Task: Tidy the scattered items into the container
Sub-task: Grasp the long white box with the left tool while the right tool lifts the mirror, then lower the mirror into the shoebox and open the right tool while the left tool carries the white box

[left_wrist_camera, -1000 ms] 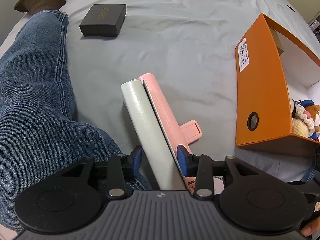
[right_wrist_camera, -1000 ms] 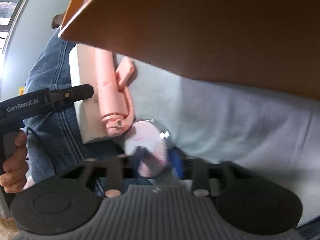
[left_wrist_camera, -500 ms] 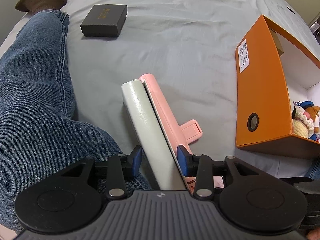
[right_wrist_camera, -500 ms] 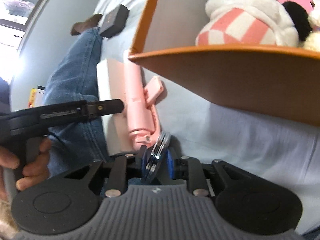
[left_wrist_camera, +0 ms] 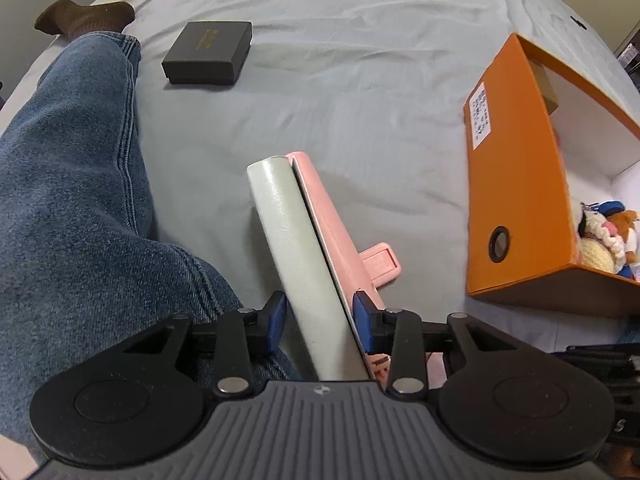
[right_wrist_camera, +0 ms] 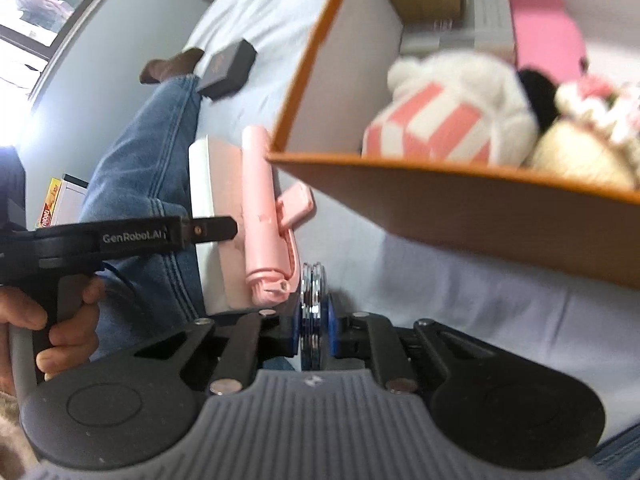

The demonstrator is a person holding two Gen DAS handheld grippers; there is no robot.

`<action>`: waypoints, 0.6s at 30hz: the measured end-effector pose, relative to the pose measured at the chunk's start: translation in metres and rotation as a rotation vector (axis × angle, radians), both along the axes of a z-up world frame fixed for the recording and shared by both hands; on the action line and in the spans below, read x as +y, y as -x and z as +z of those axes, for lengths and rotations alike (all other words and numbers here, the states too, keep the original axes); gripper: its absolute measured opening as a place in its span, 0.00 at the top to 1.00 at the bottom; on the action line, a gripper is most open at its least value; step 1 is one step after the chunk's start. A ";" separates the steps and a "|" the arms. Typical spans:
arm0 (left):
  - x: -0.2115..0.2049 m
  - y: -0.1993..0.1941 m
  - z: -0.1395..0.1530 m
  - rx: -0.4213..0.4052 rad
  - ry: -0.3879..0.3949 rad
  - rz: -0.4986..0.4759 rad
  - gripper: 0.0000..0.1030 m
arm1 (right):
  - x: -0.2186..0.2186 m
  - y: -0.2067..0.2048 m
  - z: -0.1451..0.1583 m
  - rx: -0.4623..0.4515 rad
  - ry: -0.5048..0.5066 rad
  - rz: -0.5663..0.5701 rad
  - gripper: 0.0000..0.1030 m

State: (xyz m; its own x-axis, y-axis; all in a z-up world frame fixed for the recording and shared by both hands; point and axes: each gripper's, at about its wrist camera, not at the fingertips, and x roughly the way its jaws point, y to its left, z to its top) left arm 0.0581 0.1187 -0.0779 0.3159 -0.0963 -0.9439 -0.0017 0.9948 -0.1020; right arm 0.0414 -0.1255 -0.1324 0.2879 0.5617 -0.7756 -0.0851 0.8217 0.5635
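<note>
The bed (left_wrist_camera: 360,92) has a grey sheet. On it lie a black box (left_wrist_camera: 208,52) far left, and an orange box (left_wrist_camera: 516,184) right.

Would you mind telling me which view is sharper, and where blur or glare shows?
Left wrist view: sharp, evenly lit, with fisheye bending at the edges of the orange box. Right wrist view: soft, the plush toys smeared, the window at the upper left blown out.

Right tool (right_wrist_camera: 314,330) closing on chrome compact mirror (right_wrist_camera: 313,304), orange box (right_wrist_camera: 480,200) of plush toys (right_wrist_camera: 452,112) beyond
</note>
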 end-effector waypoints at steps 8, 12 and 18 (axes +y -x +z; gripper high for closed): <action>-0.009 0.012 0.022 -0.084 -0.014 -0.031 0.65 | -0.013 0.005 0.035 -0.135 0.031 -0.020 0.86; -0.017 0.018 0.037 -0.146 -0.024 -0.057 0.66 | -0.022 0.007 0.044 -0.161 -0.004 -0.038 0.86; -0.021 0.020 0.058 -0.215 0.029 -0.069 0.68 | -0.028 0.008 0.054 -0.180 -0.051 -0.047 0.86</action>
State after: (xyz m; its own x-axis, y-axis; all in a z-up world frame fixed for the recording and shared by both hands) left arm 0.0384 0.0978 -0.0197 0.5011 -0.1508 -0.8521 0.0909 0.9884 -0.1215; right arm 0.0332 -0.1536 -0.0786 0.4462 0.5819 -0.6799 -0.1503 0.7977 0.5840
